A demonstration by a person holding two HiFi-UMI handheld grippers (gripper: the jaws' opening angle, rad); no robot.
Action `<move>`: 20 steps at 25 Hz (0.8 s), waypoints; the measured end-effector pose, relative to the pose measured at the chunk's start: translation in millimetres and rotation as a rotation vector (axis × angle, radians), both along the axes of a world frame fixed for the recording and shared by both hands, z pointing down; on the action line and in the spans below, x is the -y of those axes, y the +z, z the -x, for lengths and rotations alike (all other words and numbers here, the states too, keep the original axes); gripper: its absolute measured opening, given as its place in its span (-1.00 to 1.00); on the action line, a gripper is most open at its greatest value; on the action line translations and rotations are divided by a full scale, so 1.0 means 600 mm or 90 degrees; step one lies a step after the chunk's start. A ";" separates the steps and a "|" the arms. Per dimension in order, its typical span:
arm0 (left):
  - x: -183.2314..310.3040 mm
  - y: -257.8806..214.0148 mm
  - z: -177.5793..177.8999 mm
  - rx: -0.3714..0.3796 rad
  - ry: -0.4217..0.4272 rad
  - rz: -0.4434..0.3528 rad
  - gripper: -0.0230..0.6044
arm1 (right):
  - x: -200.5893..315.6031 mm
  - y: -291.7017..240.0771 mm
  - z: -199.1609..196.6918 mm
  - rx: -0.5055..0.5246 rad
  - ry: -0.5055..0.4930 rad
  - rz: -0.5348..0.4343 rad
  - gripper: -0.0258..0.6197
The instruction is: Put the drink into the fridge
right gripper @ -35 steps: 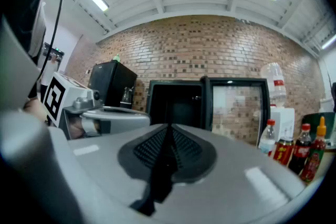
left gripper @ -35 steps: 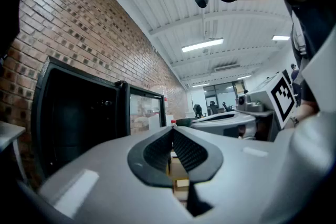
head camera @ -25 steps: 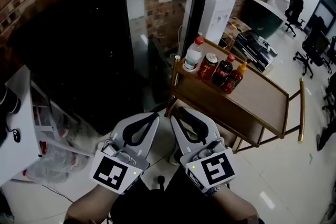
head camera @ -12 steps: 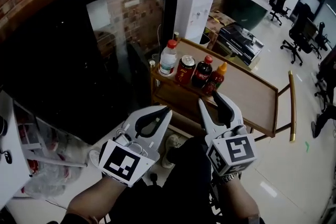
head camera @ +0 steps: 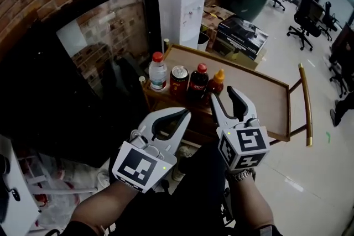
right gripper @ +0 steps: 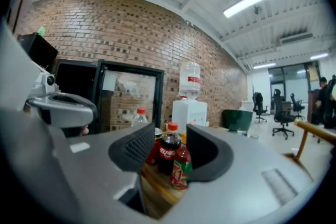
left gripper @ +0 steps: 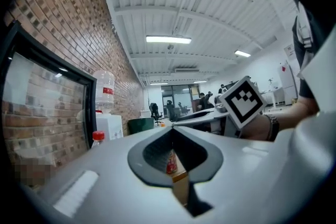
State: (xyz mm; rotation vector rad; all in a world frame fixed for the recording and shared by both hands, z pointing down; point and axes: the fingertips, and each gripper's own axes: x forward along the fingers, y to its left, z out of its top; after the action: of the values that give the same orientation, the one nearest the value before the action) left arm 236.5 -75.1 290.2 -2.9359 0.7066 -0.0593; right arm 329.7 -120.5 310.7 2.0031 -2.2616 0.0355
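Four drinks stand in a tight row at the left end of the cart: a water bottle, a red can, a cola bottle and a small orange-capped bottle, each touching or almost touching the next. None has been picked up yet. The fridge stands just left of the cart, and its glass door looks closed.

The right gripper hangs over the cart's near edge, aimed at the small bottle and the cola bottle. Its jaws have just been opening and stand spread, with nothing pinched between them. The left gripper is just off the cart's near left corner, jaws pressed together and empty.

The main risk is the crowding. A spread jaw pushed in around one bottle will likely shove its neighbour, and a shove could run along the row and tip the can or water bottle off the cart's left end. The tall, narrow bottles would topple easily. Pinching two at once is also possible. With the door closed, a loaded gripper may reach the fridge with no way in unless the left one opens it.
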 end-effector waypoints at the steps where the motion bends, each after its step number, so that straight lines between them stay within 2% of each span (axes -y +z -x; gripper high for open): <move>1: 0.007 0.001 -0.006 0.001 0.005 0.001 -0.91 | 0.011 0.006 -0.007 0.001 0.006 0.007 -0.35; 7: 0.045 0.010 -0.031 0.005 0.026 0.006 -0.91 | 0.068 0.049 -0.038 0.009 0.029 0.051 -0.32; 18: 0.089 0.014 -0.019 0.006 0.010 0.015 -0.91 | 0.126 0.086 -0.054 0.011 0.035 0.108 -0.32; 19: 0.092 0.015 -0.018 0.005 0.008 0.016 -0.91 | 0.127 0.086 -0.056 0.011 0.038 0.108 -0.34; 20: 0.094 0.015 -0.016 0.004 0.006 0.017 -0.91 | 0.128 0.086 -0.058 0.012 0.041 0.109 -0.43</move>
State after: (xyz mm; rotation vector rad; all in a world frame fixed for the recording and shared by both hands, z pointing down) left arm 246.3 -131.6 299.4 -2.9621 0.6955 -0.0785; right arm 364.7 -197.3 362.3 1.9930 -2.1246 0.2451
